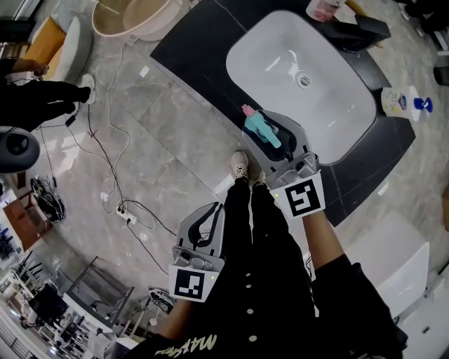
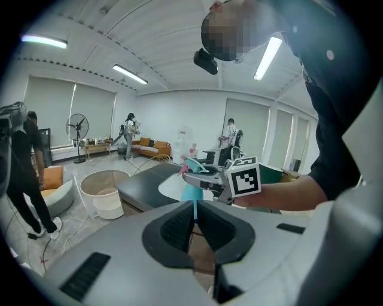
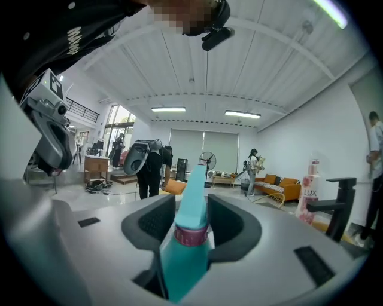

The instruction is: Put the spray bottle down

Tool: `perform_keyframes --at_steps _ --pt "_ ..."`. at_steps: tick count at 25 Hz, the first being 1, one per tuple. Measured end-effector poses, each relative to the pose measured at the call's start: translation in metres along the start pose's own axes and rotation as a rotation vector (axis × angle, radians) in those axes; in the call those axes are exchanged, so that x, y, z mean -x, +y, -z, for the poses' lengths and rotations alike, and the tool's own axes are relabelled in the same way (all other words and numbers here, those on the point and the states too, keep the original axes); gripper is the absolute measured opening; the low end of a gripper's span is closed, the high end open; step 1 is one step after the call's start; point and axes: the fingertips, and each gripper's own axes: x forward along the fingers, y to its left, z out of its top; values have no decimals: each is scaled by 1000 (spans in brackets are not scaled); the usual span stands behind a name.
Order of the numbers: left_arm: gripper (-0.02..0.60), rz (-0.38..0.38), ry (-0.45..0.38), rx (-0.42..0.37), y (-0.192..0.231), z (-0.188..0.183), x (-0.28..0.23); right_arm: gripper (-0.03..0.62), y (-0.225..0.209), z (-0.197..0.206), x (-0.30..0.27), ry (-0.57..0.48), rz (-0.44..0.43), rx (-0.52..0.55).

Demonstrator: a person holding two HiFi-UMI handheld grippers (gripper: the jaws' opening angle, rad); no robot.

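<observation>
The spray bottle (image 1: 261, 128) is teal with a pink trigger. It stands between the jaws of my right gripper (image 1: 272, 123), at the near rim of the white sink (image 1: 238, 63) in the dark counter (image 1: 189, 42). In the right gripper view both pads lie against the neck of the bottle (image 3: 190, 239), so the right gripper (image 3: 191, 206) is shut on it. My left gripper (image 1: 214, 208) hangs lower and nearer to me, over the floor, shut and empty. Through the thin slit of the left gripper (image 2: 194, 209) I see the bottle (image 2: 192, 192); its base is hidden.
A black faucet (image 1: 354, 31) and a pink bottle (image 1: 323, 8) stand behind the sink, and a white soap bottle (image 1: 403, 102) on the counter's right. A beige tub (image 1: 133, 17) and a power strip (image 1: 126, 217) with cables lie on the floor. A person (image 1: 42, 98) stands at the left.
</observation>
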Motion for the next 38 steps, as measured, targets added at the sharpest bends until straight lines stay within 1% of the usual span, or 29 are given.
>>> perform_keyframes --at_steps 6,8,12,14,18,20,22,23,27,30,33,36,38 --pt "26 2 -28 -16 -3 -12 -1 189 4 -6 7 23 -47 28" --pt "26 5 -47 -28 -4 -20 -2 198 2 -14 13 11 -45 21" --pt "26 13 -84 -53 -8 -42 5 202 -3 -47 29 -70 -3 -71" --pt "26 18 -98 -61 -11 -55 13 210 -1 -66 40 -86 -5 -92" --pt "26 28 -165 -99 -13 -87 18 213 -4 -103 58 -124 -9 -83" --pt "26 33 -204 -116 -13 -106 20 213 -8 -119 67 -133 9 -69" --pt "26 39 -240 -138 -13 -125 20 213 -18 -135 76 -139 45 -58" --pt "26 42 -257 -147 -14 -134 19 202 -23 -144 80 -144 65 -48" --pt "26 60 -320 -173 -16 -166 15 101 -37 -182 100 -176 128 8" --pt "26 80 -372 -211 -20 -190 13 37 -46 -202 115 -187 192 7" --pt "26 106 -422 -238 -27 -214 8 10 -61 -208 132 -163 277 1" --pt "26 128 -460 -256 -34 -235 6 2 -72 -215 155 -141 349 22" --pt "26 141 -481 -264 -38 -245 5 0 -76 -225 173 -151 394 38"
